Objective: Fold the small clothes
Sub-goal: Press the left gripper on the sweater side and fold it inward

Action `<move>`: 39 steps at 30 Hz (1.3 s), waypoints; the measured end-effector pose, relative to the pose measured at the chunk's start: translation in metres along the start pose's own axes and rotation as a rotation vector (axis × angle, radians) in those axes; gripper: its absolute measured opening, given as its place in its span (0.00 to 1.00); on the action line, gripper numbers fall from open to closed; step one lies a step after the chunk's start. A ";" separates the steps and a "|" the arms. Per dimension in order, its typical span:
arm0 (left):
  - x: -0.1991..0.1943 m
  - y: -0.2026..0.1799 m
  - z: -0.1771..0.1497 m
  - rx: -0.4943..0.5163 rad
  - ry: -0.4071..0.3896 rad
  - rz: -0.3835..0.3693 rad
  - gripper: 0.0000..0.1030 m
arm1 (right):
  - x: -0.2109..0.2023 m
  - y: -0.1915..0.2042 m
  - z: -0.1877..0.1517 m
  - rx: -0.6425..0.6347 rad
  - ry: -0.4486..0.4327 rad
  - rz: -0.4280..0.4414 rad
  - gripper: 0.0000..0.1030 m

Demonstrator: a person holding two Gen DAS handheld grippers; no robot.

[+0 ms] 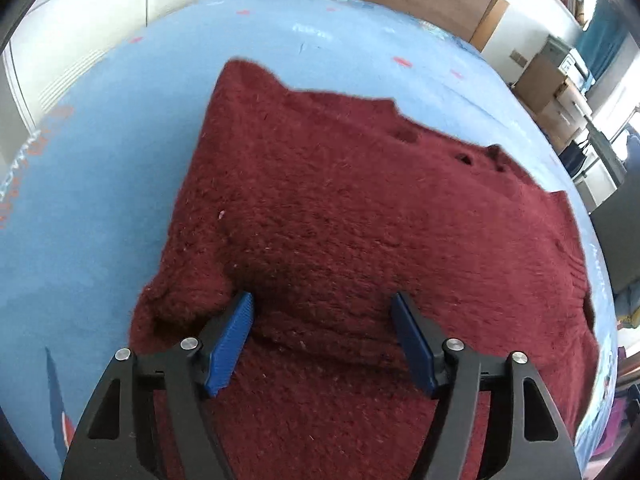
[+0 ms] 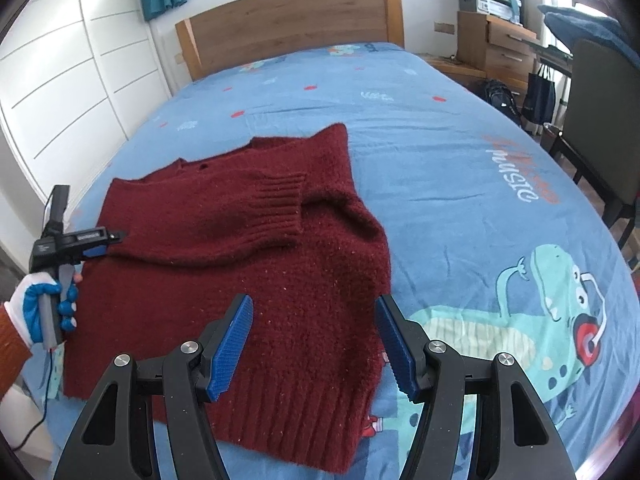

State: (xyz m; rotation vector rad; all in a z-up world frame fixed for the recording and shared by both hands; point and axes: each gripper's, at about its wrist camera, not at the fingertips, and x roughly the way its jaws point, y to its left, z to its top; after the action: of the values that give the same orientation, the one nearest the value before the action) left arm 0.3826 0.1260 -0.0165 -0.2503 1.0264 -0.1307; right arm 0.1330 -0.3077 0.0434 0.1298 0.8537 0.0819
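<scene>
A dark red knitted sweater (image 2: 248, 240) lies flat on the blue bed sheet (image 2: 440, 152). One sleeve is folded across its body, the ribbed cuff (image 2: 280, 208) near the middle. My right gripper (image 2: 314, 316) is open and empty, hovering over the sweater's right lower part near the hem. My left gripper (image 1: 322, 312) is open, low over the sweater (image 1: 340, 220), fingers straddling the fabric beside a raised fold. In the right wrist view the left gripper (image 2: 100, 246) sits at the sweater's left edge, held by a gloved hand.
The bed has a wooden headboard (image 2: 288, 24). White wardrobe doors (image 2: 72, 80) stand on the left. A wooden drawer unit (image 2: 496, 48) and a dark chair (image 2: 600, 132) stand on the right of the bed. A dinosaur print (image 2: 540, 320) marks the sheet.
</scene>
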 end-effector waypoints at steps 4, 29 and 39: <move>-0.033 0.003 -0.017 -0.043 -0.060 -0.041 0.62 | -0.017 -0.005 -0.004 -0.003 -0.006 -0.003 0.64; -0.241 0.070 -0.169 -0.170 -0.137 0.023 0.64 | -0.116 -0.027 -0.067 0.071 -0.066 0.110 0.64; -0.224 0.080 -0.192 -0.215 -0.092 0.003 0.64 | -0.120 -0.046 -0.089 0.107 -0.037 0.063 0.64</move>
State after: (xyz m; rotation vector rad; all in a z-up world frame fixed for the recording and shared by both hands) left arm 0.1021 0.2251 0.0532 -0.4468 0.9496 -0.0058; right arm -0.0120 -0.3609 0.0679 0.2584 0.8168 0.0927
